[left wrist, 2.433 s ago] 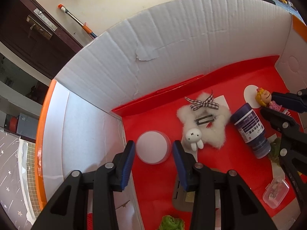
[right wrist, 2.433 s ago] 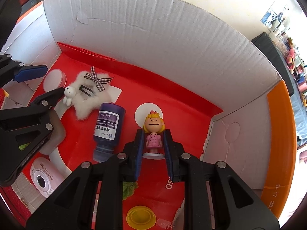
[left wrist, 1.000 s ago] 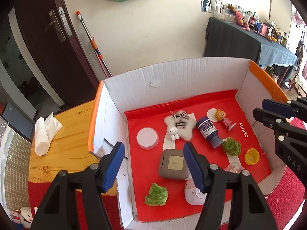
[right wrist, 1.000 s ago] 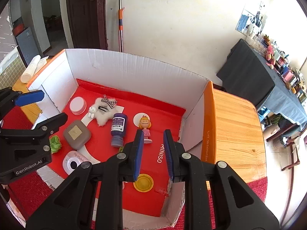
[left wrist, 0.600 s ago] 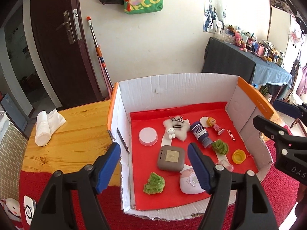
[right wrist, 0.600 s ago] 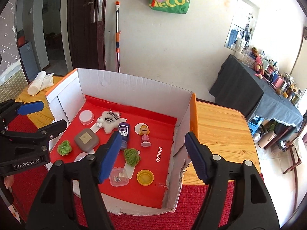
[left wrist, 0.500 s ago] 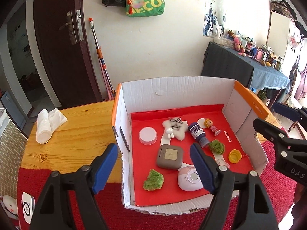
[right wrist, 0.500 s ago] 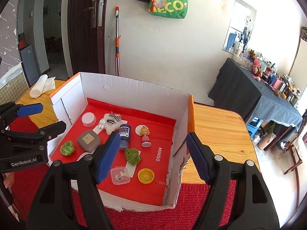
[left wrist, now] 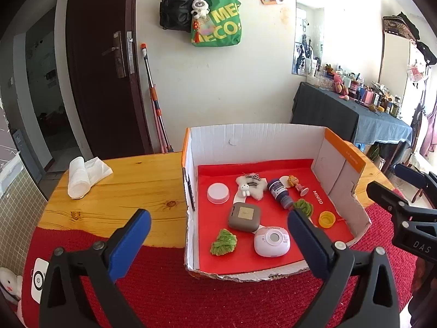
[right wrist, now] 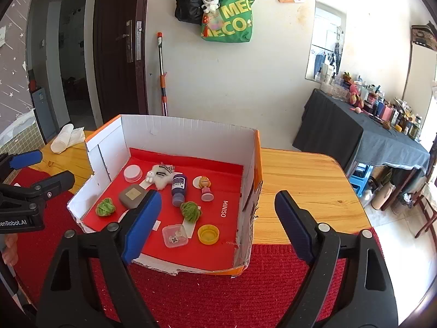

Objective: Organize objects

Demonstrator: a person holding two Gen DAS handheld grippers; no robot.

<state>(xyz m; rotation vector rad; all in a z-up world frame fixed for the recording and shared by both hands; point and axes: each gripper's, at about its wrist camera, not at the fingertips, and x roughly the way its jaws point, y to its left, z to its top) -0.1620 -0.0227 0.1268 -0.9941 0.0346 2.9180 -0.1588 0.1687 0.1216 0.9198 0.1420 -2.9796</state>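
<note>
Both hand-held grippers, left (left wrist: 217, 228) and right (right wrist: 217, 213), are spread wide, empty; the cardboard box (right wrist: 191, 132) is partly hidden behind their fingers.

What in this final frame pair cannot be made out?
- Pink-white device: hidden in the right wrist view behind the right gripper's finger.
- Clear case: hidden in the left wrist view behind the left gripper's finger; contents too small.
- Purple bottle: label print too small in both views.

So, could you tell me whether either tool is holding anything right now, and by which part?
Nothing is held: the left tool and the right tool are both open and empty, above the box.
</note>
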